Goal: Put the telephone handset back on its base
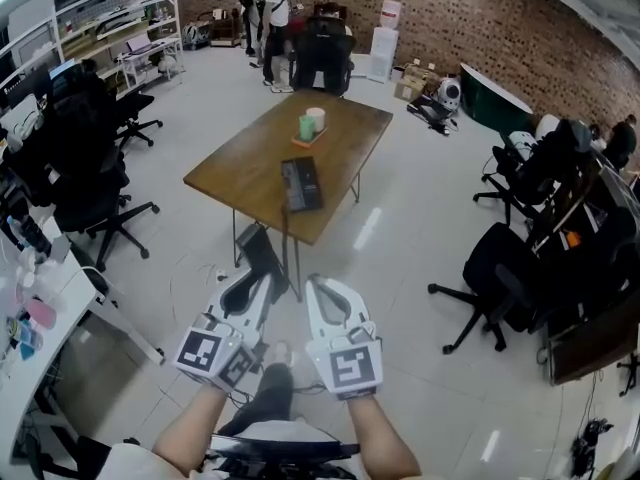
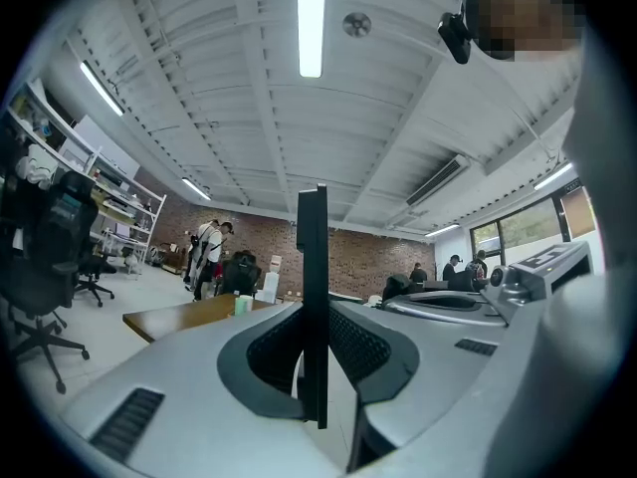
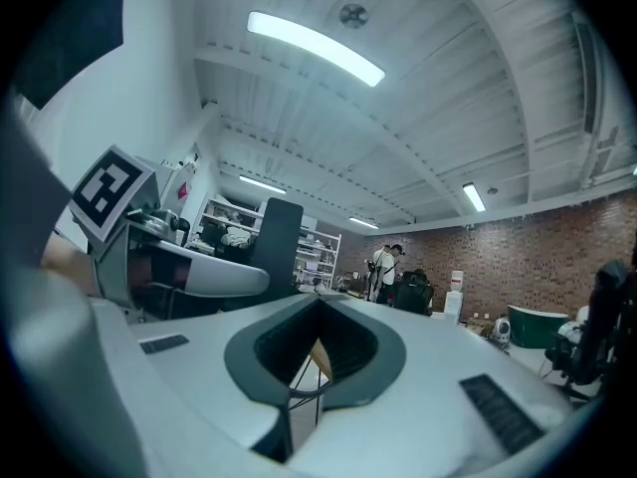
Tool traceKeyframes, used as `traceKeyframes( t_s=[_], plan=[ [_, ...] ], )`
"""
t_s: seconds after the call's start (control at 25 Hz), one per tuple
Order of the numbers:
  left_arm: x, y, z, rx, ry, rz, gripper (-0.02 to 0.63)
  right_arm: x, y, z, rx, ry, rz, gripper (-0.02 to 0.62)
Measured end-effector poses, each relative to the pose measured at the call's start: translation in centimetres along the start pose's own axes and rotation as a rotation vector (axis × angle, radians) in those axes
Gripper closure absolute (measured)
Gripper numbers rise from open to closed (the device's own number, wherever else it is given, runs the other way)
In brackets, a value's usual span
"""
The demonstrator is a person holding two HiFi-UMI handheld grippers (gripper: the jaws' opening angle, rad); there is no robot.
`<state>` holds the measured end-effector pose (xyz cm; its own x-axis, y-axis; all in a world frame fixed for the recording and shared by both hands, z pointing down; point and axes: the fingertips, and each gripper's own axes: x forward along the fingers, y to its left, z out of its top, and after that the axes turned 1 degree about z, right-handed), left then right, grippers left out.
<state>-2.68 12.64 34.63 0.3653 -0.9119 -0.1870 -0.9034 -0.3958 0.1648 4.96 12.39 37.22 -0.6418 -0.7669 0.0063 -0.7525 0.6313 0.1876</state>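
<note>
The black telephone base (image 1: 301, 184) lies on the near part of a wooden table (image 1: 250, 158), well ahead of both grippers. My left gripper (image 1: 255, 278) is shut on a flat black handset (image 1: 262, 253), held upright above the floor short of the table's near corner. In the left gripper view the handset (image 2: 313, 267) shows edge-on as a thin dark slab pinched between the pads of the gripper (image 2: 314, 307). It also stands at the left of the right gripper view (image 3: 274, 237). My right gripper (image 1: 328, 286) (image 3: 318, 302) is beside the left one, shut and holding nothing.
A green cup and a white cup (image 1: 312, 124) stand on an orange mat at the table's far end. Black office chairs (image 1: 90, 188) (image 1: 510, 278) flank the table on both sides. A white desk (image 1: 40, 338) runs along the left. People (image 1: 270, 18) stand at the back.
</note>
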Motion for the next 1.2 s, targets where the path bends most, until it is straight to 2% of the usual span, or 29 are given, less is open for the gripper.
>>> traceKeyframes(
  t_s=[0.24,0.4,0.52,0.84,1.2],
  plan=[
    [1.2,0.8,-0.3,-0.004,0.006,-0.004,0.537,1.5,-0.8,0.4,0.020,-0.013,-0.003,0.592],
    [2.7,1.4,-0.9,-0.006,0.016,-0.009,0.537,2.8,-1.7,-0.3,-0.007,0.006,0.007,0.592],
    [4.0,2.1,-1.4,-0.013,0.024,-0.010,0.537,4.0,-2.5,-0.2,0.020,0.003,-0.007,0.592],
    [7.2,3.4,-2.1,-0.027,0.042,-0.016,0.537,6.5,-4.9,-1.2,-0.025,0.042,0.006,0.592],
    [10.7,5.3,-2.8,-0.050,0.065,-0.007,0.537,9.2,-7.0,-2.1,-0.012,0.076,0.011,0.592]
  ],
)
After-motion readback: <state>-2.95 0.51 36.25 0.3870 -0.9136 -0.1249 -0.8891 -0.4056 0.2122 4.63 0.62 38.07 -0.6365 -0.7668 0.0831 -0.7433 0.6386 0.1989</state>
